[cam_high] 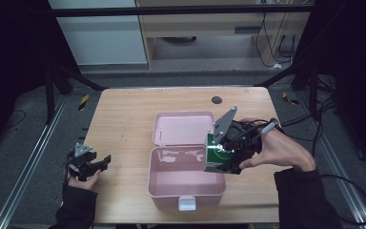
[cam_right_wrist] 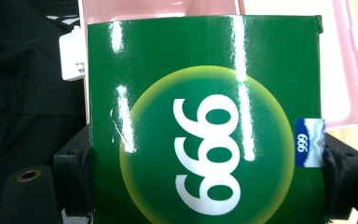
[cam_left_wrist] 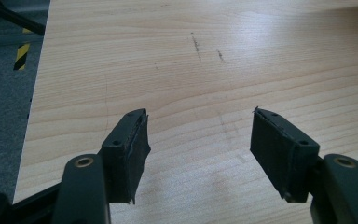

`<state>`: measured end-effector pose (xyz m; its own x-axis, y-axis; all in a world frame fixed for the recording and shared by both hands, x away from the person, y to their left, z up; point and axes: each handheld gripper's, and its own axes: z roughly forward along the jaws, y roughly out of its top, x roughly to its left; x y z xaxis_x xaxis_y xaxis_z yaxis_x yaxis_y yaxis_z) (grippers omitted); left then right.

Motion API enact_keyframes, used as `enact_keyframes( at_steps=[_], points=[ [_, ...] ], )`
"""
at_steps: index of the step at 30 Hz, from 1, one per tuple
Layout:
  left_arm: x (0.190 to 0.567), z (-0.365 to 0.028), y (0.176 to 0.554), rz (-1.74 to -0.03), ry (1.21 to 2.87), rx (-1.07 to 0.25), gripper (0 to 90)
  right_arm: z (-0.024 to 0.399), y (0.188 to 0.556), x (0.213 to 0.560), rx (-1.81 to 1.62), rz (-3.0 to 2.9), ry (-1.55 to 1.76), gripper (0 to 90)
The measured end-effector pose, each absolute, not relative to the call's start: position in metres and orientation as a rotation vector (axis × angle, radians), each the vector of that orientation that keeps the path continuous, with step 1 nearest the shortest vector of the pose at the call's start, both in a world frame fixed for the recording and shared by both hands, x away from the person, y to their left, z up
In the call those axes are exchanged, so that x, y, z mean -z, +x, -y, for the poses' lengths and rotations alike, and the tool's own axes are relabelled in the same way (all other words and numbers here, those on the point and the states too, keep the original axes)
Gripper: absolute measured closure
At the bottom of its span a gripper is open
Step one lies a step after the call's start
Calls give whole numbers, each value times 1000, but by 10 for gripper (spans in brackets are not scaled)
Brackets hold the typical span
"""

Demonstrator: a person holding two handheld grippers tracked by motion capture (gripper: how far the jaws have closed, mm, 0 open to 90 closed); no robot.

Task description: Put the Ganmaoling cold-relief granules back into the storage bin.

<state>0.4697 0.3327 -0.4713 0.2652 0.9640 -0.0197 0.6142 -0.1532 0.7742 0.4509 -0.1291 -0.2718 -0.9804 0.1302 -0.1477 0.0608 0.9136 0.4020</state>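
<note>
A glossy green box (cam_high: 216,153) printed with a yellow-green circle and white digits (cam_right_wrist: 205,116) is clamped between the jaws of my right gripper (cam_high: 226,152), held above the right rim of an open pink case (cam_high: 186,186). The case's lid (cam_high: 183,128) lies folded back on the table behind it, and its inside looks bare. A white latch (cam_high: 187,203) sits on its front wall. My left gripper (cam_high: 97,164) rests at the table's left edge, jaws wide apart over bare wood (cam_left_wrist: 198,144).
The wooden table (cam_high: 124,119) has free room left of the case and behind the lid. A small dark round mark (cam_high: 216,100) lies near the far edge. Dark floor, rails and cables surround the table.
</note>
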Motion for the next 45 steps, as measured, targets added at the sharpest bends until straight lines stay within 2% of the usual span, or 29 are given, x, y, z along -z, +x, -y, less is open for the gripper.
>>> enact_keyframes(
  at_steps=[18, 39, 45],
  points=[
    [471, -337, 471, -1454, 1822, -627, 357, 107, 453, 278, -576, -2912, 106, 159],
    [470, -333, 471, -1431, 1843, -655, 353, 85, 458, 314, -536, -2942, 51, 159],
    [469, -333, 470, -1428, 1841, -664, 354, 81, 457, 324, -627, -2944, 52, 160]
  ],
)
